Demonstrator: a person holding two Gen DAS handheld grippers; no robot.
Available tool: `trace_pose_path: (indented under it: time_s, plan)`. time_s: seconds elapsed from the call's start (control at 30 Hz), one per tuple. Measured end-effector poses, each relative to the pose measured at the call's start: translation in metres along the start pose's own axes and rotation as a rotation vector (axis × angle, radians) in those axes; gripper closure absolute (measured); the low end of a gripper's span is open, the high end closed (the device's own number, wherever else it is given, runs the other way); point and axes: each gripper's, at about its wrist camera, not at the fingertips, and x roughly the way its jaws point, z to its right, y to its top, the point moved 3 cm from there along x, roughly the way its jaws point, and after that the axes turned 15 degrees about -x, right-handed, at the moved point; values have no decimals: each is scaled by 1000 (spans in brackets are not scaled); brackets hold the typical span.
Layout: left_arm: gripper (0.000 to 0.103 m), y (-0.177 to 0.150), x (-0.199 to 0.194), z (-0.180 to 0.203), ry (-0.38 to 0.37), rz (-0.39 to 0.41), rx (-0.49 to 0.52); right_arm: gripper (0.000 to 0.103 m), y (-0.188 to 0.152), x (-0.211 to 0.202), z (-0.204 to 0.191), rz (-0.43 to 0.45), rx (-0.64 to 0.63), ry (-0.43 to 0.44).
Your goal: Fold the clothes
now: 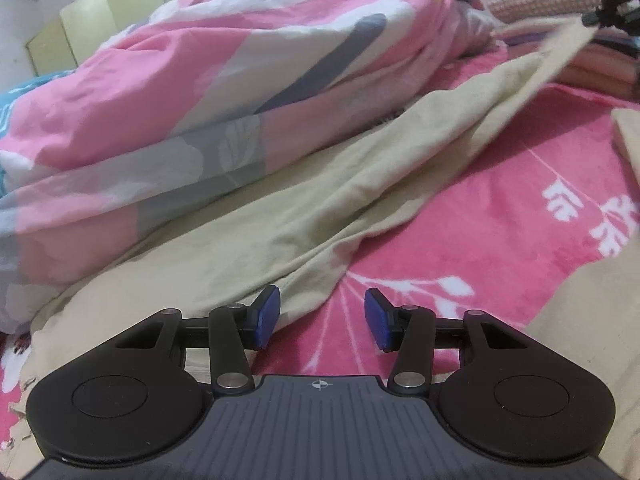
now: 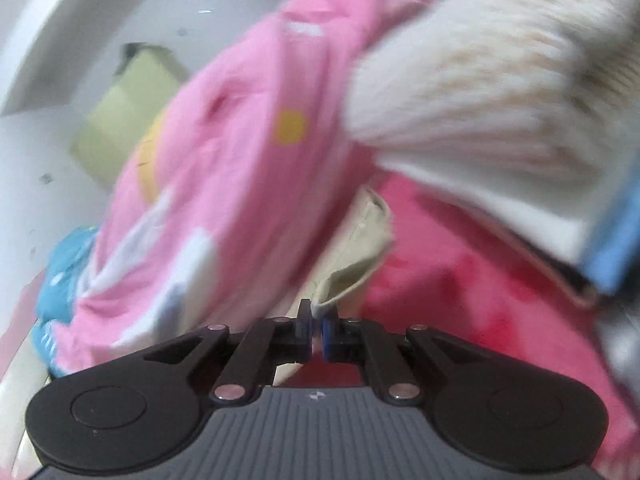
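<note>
A beige garment (image 1: 304, 200) lies stretched across the pink floral bed sheet (image 1: 500, 208). My left gripper (image 1: 322, 318) is open, low over the sheet, its left pad at the garment's near edge. My right gripper (image 2: 317, 332) is shut on a corner of the beige garment (image 2: 352, 256). It also shows in the left wrist view (image 1: 612, 0) at the top right, holding that far corner up. The right wrist view is blurred.
A bunched pink, white and grey duvet (image 1: 200, 92) lies along the garment's left side. A cream knitted pillow (image 2: 500, 80) is at the right. A blue cloth (image 2: 64, 272) lies at the left. Yellow-green cabinets (image 1: 80, 36) stand behind.
</note>
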Motion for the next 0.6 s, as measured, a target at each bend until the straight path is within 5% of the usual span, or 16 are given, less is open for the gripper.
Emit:
trace_pose_path:
  time_s: [0.2,0.3,0.47,0.6]
  plan:
    - [55,2,-2,-5,-7,-19,-29,98,-3,-44,19,26,19,-30]
    - [54,7,-21,-9,-24,10,-48,88,-16,-45,30,-47,67,-75]
    - [44,8,-79,-4,-261,-12,-132,24,-54,-98,11,-27,-14,48]
    - [30,-12,-111,16,-420,-77,-114,5,-89,-112,-14,-91,-156,85]
